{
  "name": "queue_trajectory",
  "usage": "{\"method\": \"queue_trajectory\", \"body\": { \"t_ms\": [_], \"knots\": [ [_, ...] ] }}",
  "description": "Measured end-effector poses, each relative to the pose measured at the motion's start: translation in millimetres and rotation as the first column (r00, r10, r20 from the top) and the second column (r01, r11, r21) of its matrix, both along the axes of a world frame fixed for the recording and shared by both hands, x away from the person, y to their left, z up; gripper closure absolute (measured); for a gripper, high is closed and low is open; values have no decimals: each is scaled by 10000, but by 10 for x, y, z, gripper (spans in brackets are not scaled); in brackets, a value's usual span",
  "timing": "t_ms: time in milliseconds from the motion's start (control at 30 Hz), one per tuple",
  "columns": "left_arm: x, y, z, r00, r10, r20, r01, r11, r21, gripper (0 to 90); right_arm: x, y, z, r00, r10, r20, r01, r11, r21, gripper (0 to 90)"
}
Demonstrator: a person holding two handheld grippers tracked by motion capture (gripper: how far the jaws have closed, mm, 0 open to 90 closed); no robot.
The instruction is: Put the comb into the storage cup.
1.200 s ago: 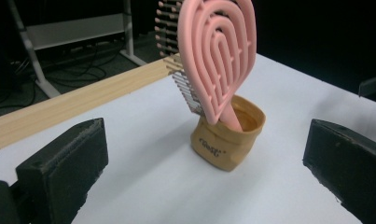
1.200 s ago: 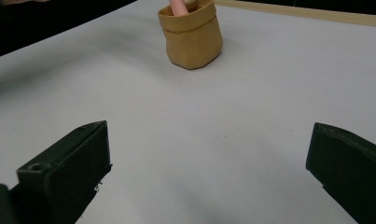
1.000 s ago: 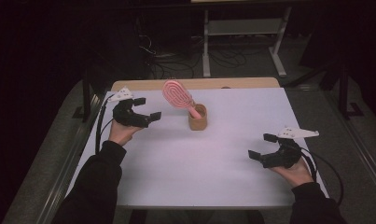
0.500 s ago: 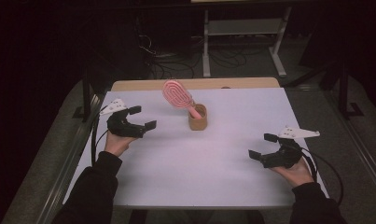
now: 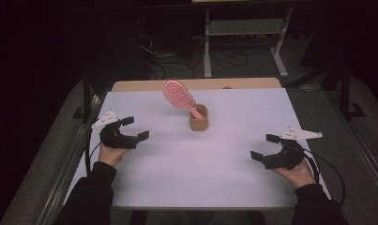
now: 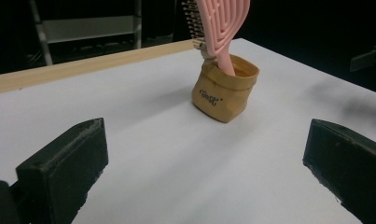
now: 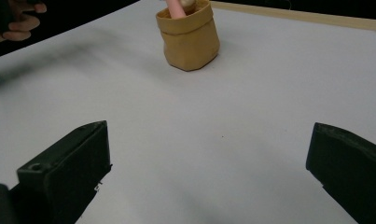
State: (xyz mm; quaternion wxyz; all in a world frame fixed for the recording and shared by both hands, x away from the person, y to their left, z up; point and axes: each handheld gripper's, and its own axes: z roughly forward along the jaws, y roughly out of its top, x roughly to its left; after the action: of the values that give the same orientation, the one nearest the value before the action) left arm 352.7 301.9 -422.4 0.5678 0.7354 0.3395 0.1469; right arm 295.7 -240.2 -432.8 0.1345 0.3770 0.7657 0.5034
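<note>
Hairbrush (image 5: 178,95), pink, stands head-up and tilted in a small tan pouch (image 5: 199,119) on a white table (image 5: 215,164), toward its far middle. The left gripper (image 5: 133,129) sits near the table's left edge, jaws spread wide and holding nothing; the pouch lies ahead of it and to its right, well apart. The right gripper (image 5: 265,147) rests near the right edge, closer to the person, jaws also wide apart and empty; the pouch lies ahead and to its left, well apart.
</note>
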Motion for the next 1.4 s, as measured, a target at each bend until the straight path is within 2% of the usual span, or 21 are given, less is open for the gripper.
{"method": "queue_trajectory", "body": {
  "t_ms": [167, 567, 700, 867, 1033, 1167, 1400],
  "knots": [
    [-89, 121, -87, 9996, 232, -163, -235, 9996, -175, 0, -16, -24, 2, 10000, -73, 12, 73, 10000, 25, 0],
    [-234, 355, -165, 9958, 900, 167, -891, 9950, -451, 0, -41, -97, -38, 9997, -224, -18, 224, 9997, 50, 0],
    [-278, 422, -182, 9939, 1095, 144, -1084, 9923, -600, 0, -44, -110, -47, 9997, -242, -2, 242, 9997, 37, 0],
    [-328, 494, -197, 9910, 1319, 217, -1306, 9900, -533, 0, -51, -119, -50, 9996, -275, -7, 275, 9996, 61, 0],
    [-406, 596, -268, 9860, 1654, 199, -1647, 9858, -322, 0, -58, -137, -60, 9996, -286, -30, 286, 9995, 96, 0],
    [-465, 663, -318, 9826, 1855, 109, -1850, 9821, -345, 0, -68, -151, -66, 9995, -328, -1, 328, 9993, 155, 0],
    [-492, 709, -354, 9807, 1956, 66, -1953, 9804, -245, 0, -84, -198, -106, 9988, -492, -46, 493, 9985, 230, 0]
  ]
}}
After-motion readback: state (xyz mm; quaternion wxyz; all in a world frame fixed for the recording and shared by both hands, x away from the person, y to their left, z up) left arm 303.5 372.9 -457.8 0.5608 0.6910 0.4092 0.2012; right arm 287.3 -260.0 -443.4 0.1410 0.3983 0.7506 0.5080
